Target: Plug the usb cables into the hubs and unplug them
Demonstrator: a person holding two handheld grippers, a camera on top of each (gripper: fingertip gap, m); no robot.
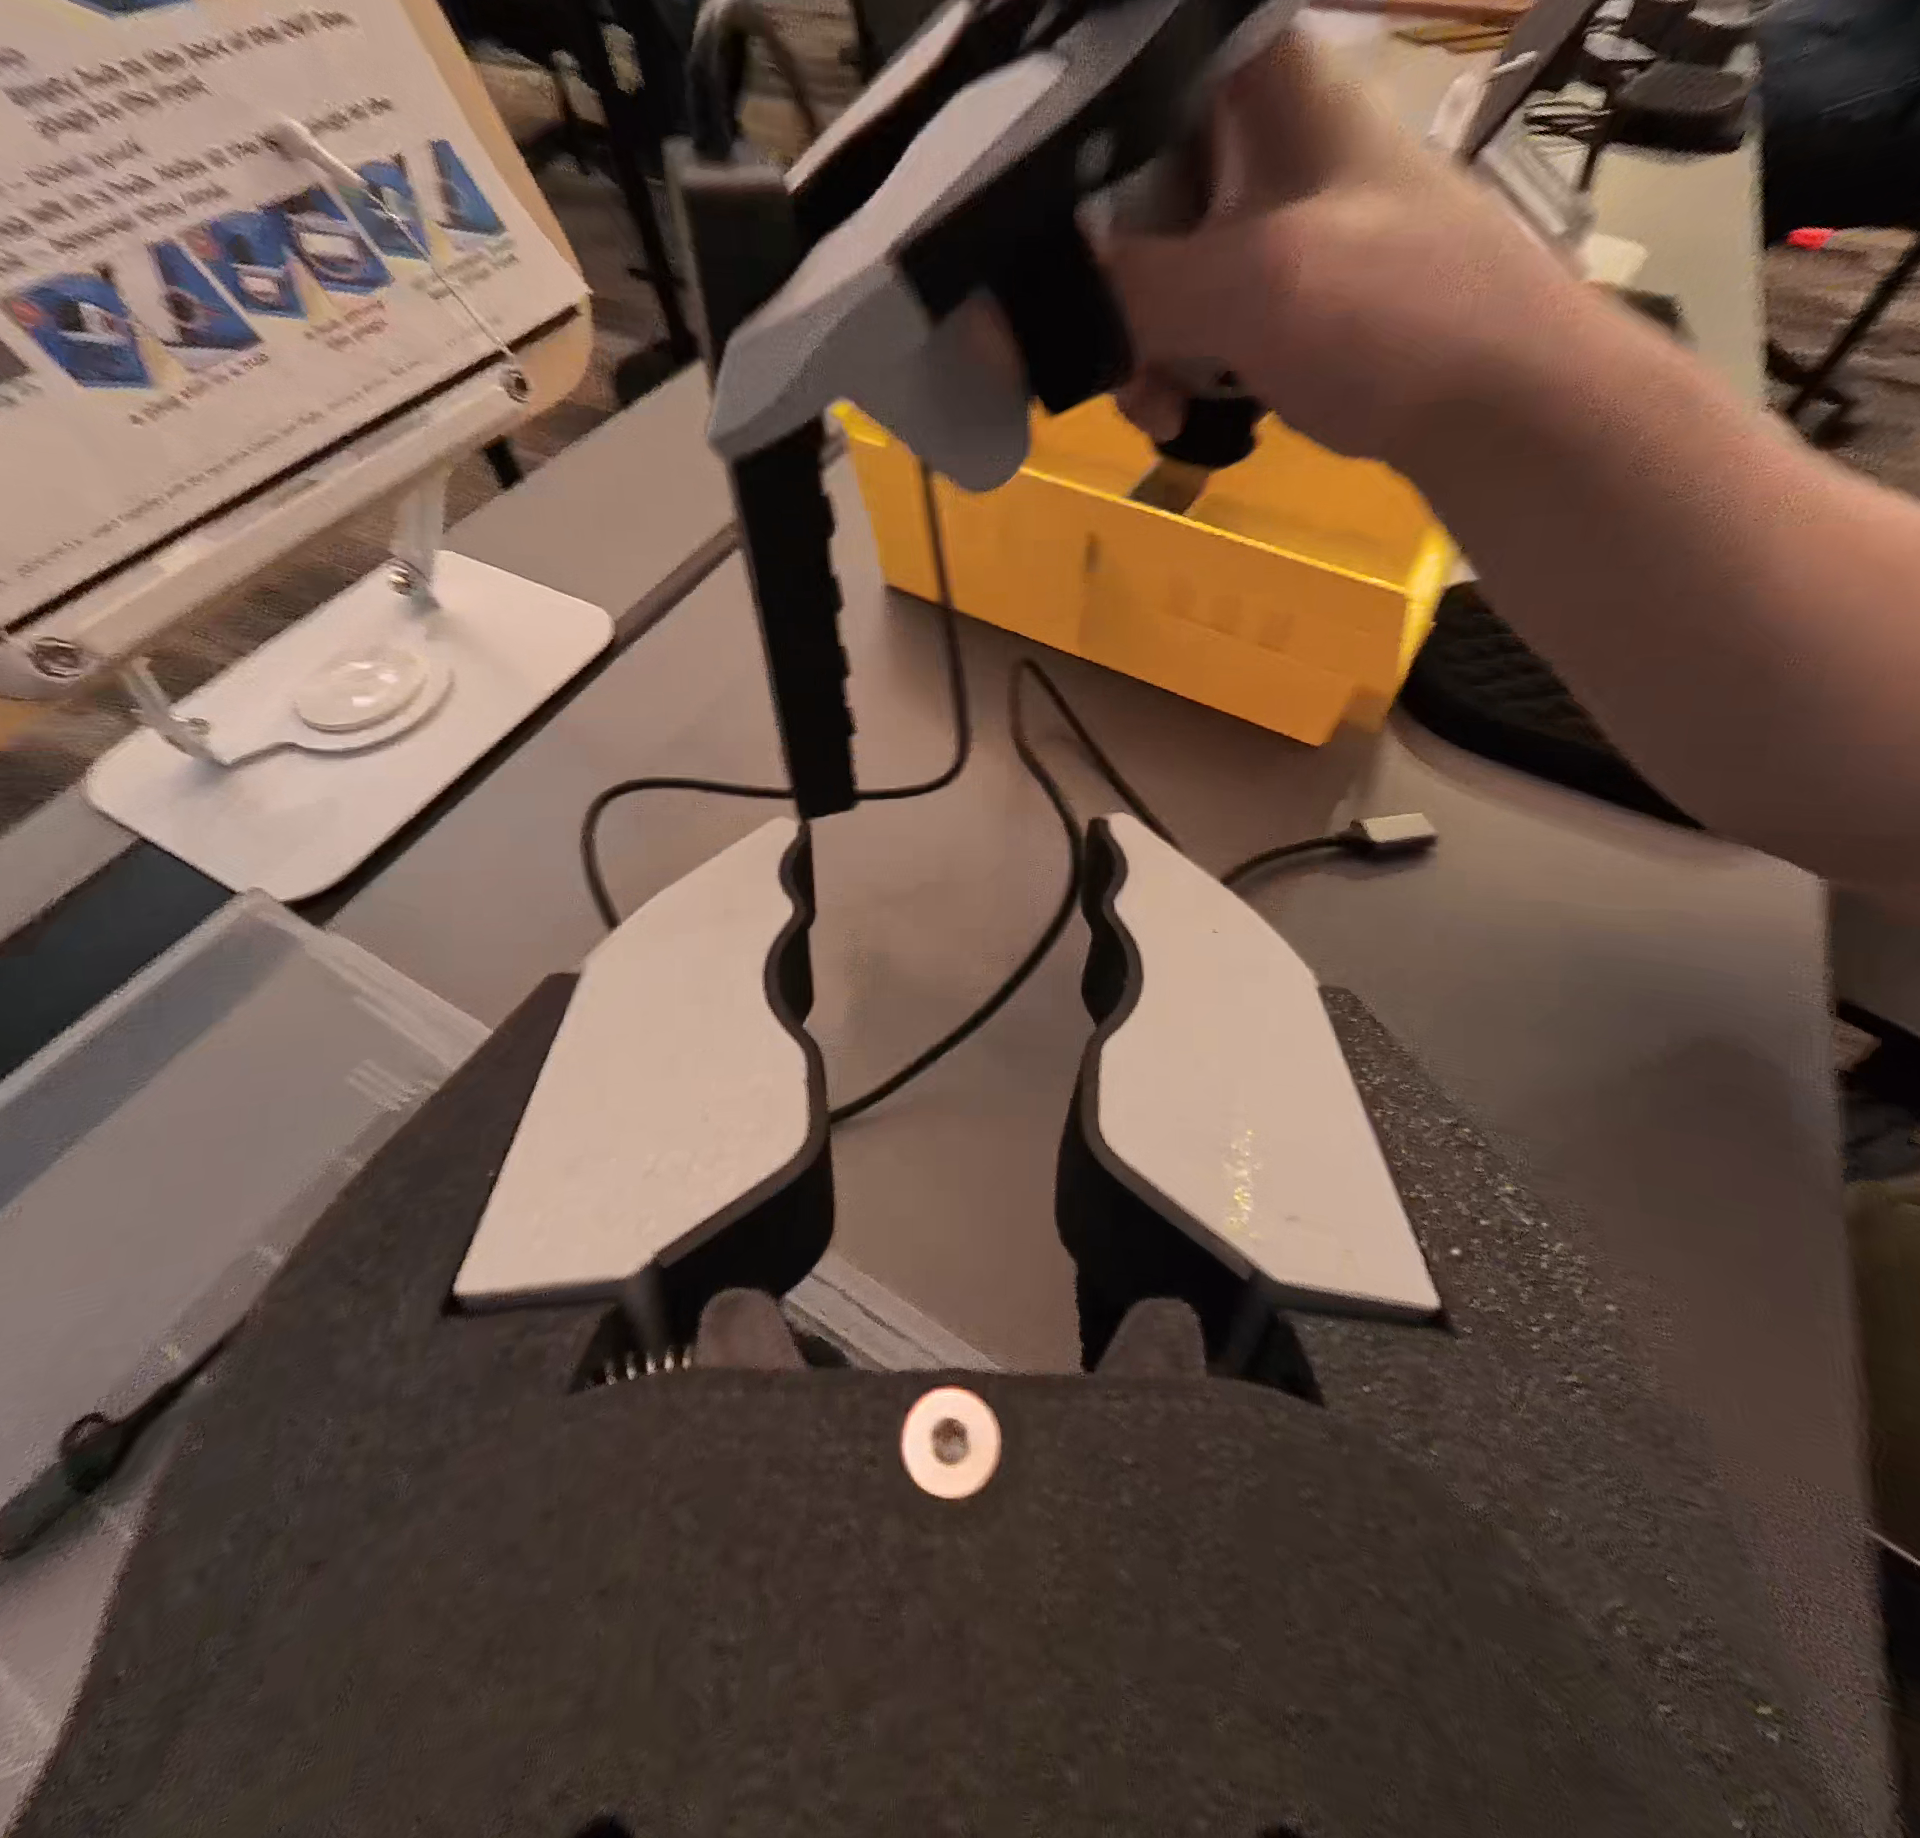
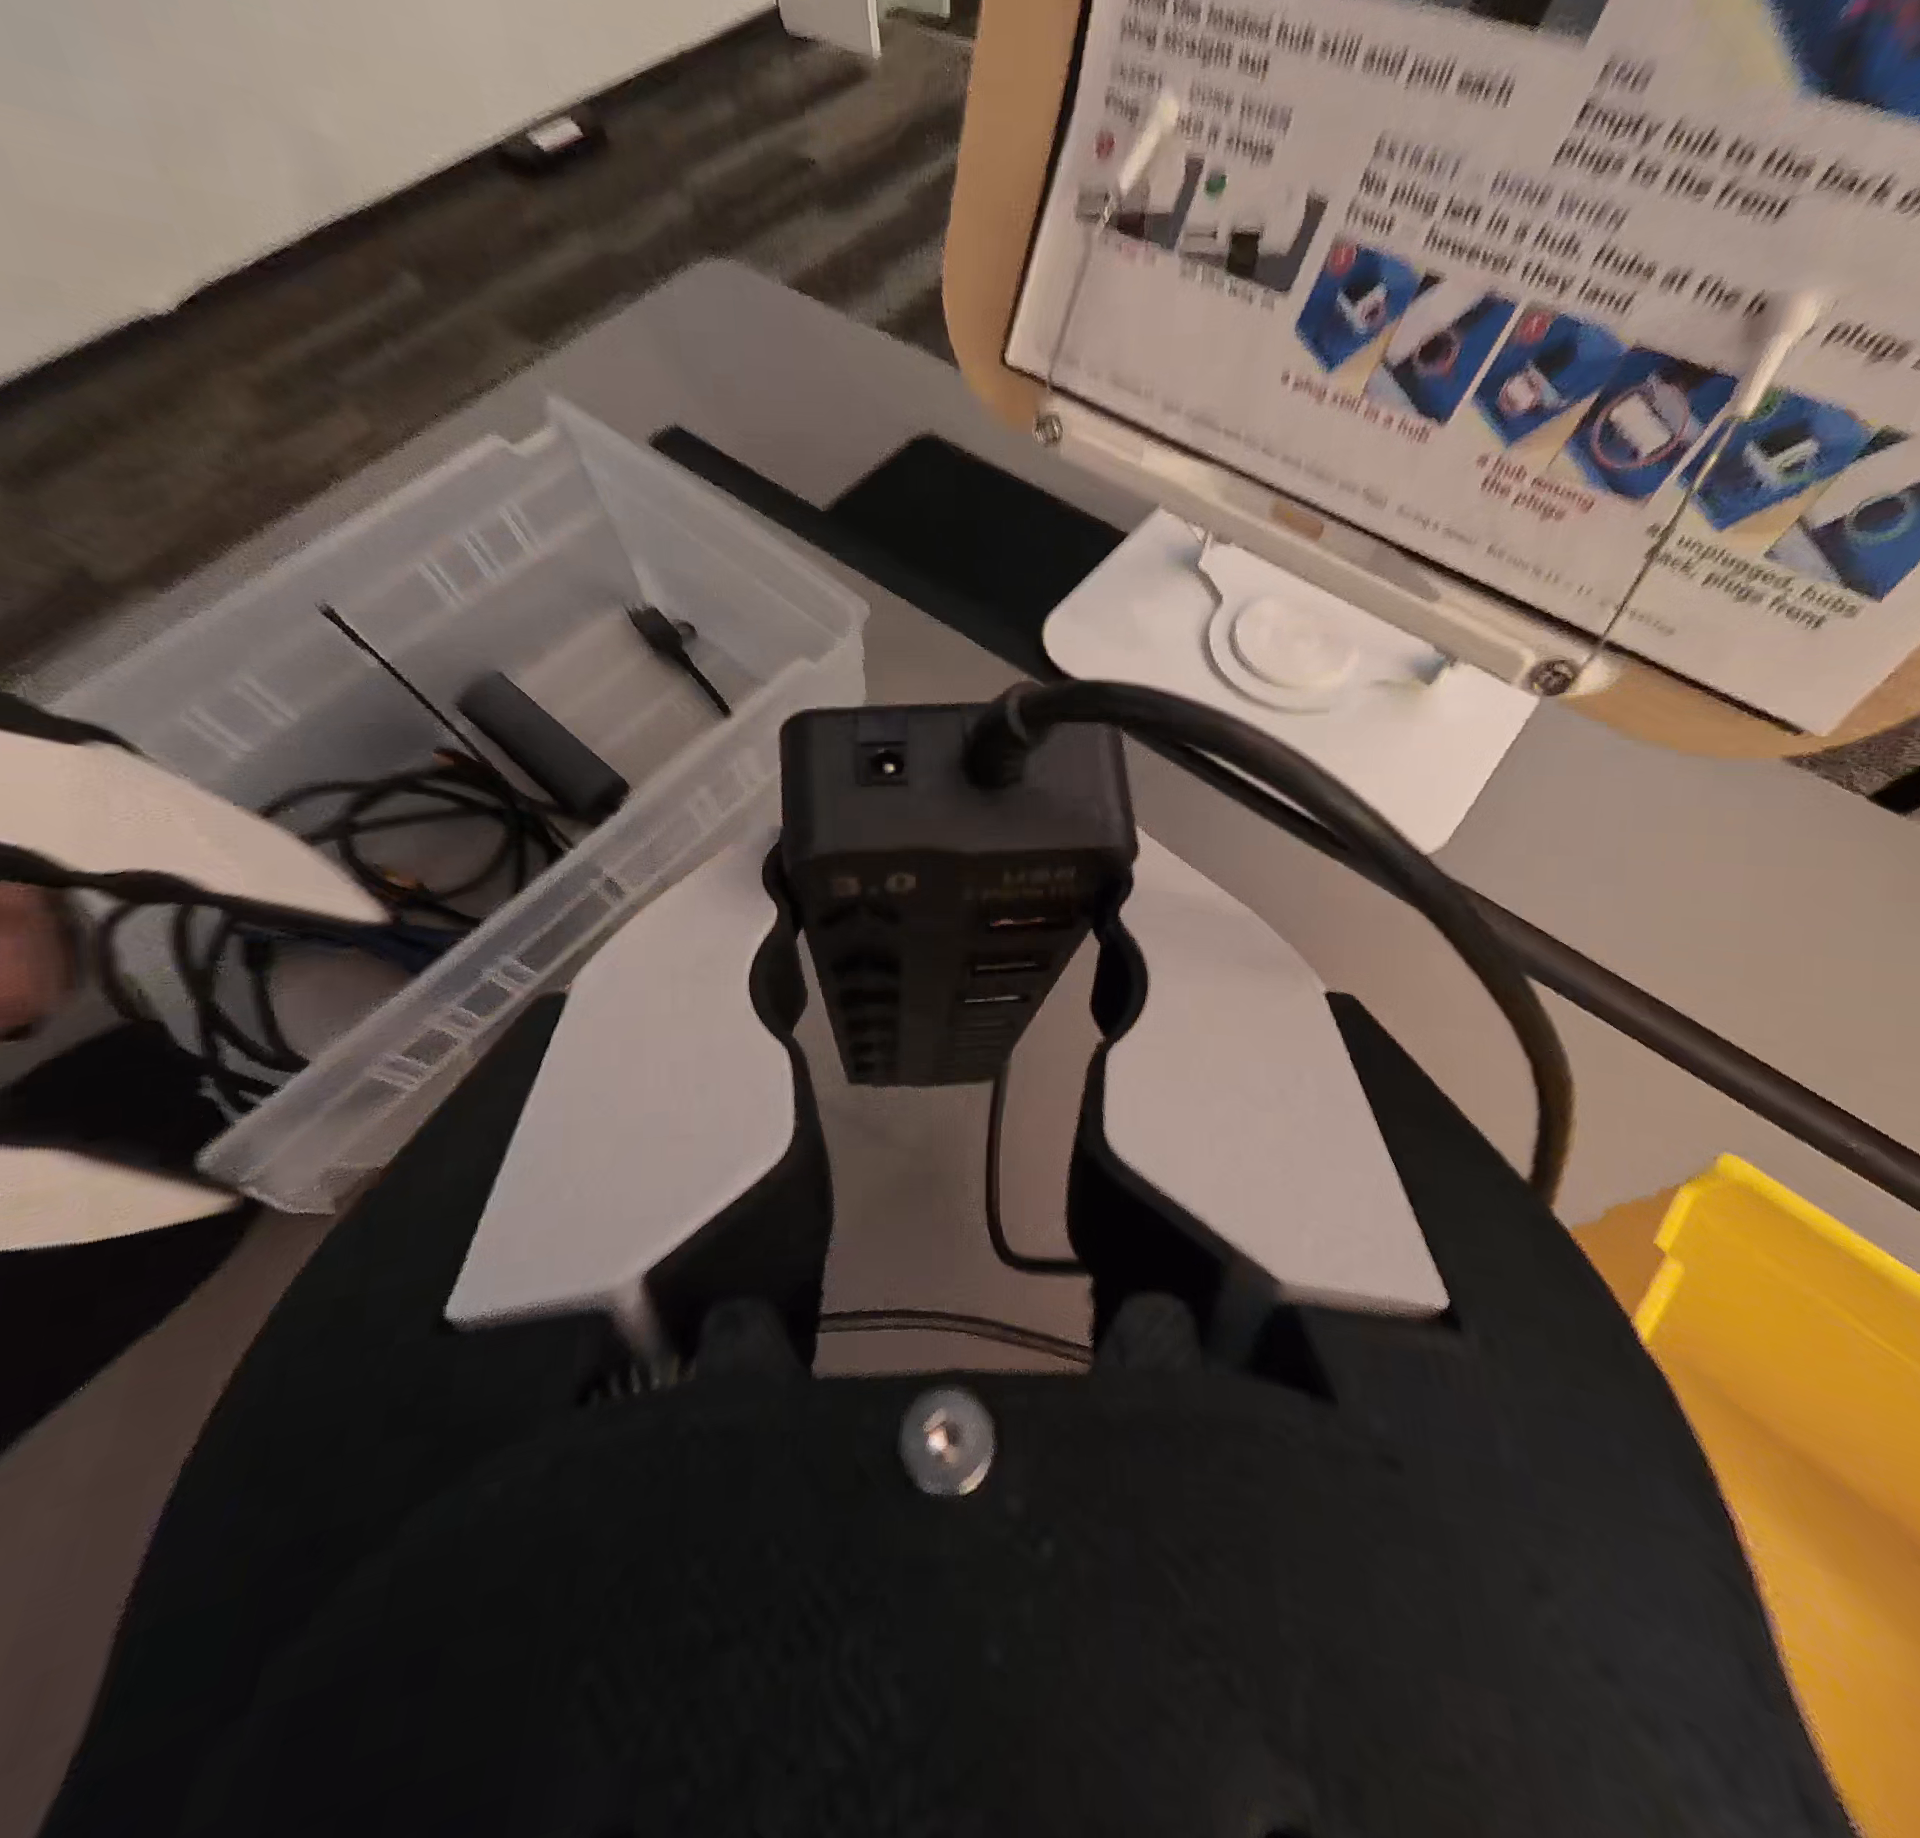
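Note:
My right gripper [image 2: 951, 895] is shut on a black USB hub [image 2: 951, 957] and holds it off the grey table, several ports facing the camera. A thick black cable [image 2: 1299, 801] leaves the hub's far end. In the left wrist view a hand holds that gripper [image 1: 904, 375] high, with the hub [image 1: 795, 635] hanging upright below it. My left gripper [image 1: 945, 843] is open and empty just under the hub's lower end, which is by its left fingertip [image 1: 769, 853]. A thin black cable [image 1: 1049, 957] lies on the table, its USB plug [image 1: 1392, 832] loose to the right.
A yellow bin [image 1: 1143, 593] stands behind the cable. A clear plastic bin [image 2: 520, 583] holding cables and a small black device is at the left. An instruction board on a white stand [image 2: 1351, 645] stands at the back. A dark mat [image 1: 1507, 697] lies at the right.

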